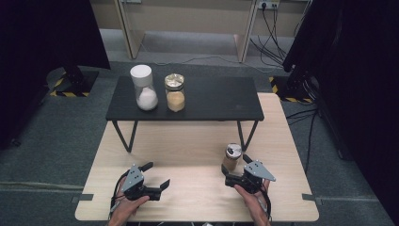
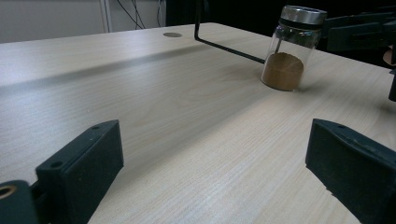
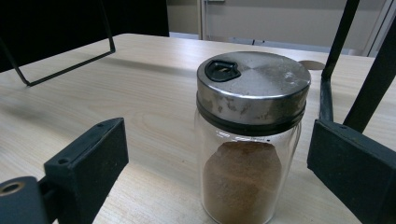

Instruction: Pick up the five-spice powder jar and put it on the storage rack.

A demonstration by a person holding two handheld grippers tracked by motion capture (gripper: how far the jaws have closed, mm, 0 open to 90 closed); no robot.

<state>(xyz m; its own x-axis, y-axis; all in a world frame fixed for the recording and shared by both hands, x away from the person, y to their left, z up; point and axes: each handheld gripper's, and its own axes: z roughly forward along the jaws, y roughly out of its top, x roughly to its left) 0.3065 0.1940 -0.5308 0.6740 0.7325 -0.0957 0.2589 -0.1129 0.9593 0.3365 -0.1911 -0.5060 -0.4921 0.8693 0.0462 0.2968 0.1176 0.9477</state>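
Spice jar (image 3: 250, 140) stands upright on the surface (image 1: 188, 155), toward its right edge, near the black shelf's (image 1: 188, 101) right leg. Right tool (image 1: 234, 175) released, jaws spread either side of the jar, not touching. Left tool (image 1: 157, 176) released, idle near the front edge. Grasp not yet made; lifting and placing all remain.

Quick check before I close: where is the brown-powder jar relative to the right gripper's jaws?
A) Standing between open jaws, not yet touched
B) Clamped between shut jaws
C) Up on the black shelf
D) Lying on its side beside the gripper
A: in the right gripper view the jar stands upright on the wooden table, with a clear gap to each spread jaw of the right gripper.
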